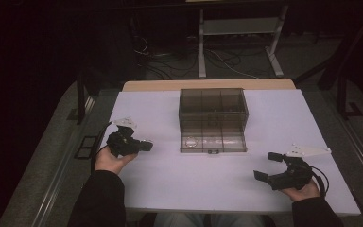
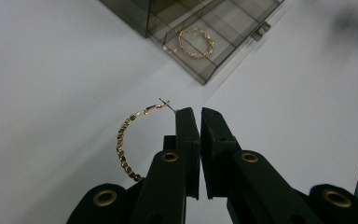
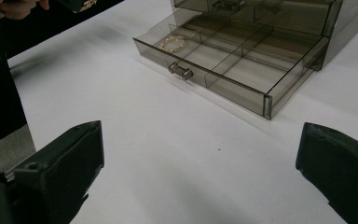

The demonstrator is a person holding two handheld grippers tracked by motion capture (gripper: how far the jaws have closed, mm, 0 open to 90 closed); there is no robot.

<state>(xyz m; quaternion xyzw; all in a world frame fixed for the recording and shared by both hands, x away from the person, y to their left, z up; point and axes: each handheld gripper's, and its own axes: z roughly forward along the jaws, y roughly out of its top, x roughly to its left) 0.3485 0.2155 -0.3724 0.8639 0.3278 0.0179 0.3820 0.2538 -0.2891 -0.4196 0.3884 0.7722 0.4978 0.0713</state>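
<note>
Two hand-held grippers over a white table with a smoky plastic drawer box.

The left gripper (image 2: 195, 114) is clenched on a gold hoop earring (image 2: 129, 140), which hangs off the left side of its nearly closed jaws above the bare table (image 1: 194, 184). The right gripper (image 1: 269, 165) is released, its jaws spread wide, hovering near the table's right front corner, well apart from the box. The drawer box (image 1: 212, 106) stands at the table's middle rear, its bottom drawer (image 3: 242, 77) pulled out. A second gold hoop (image 3: 172, 43) lies in the drawer's front left compartment.
</note>
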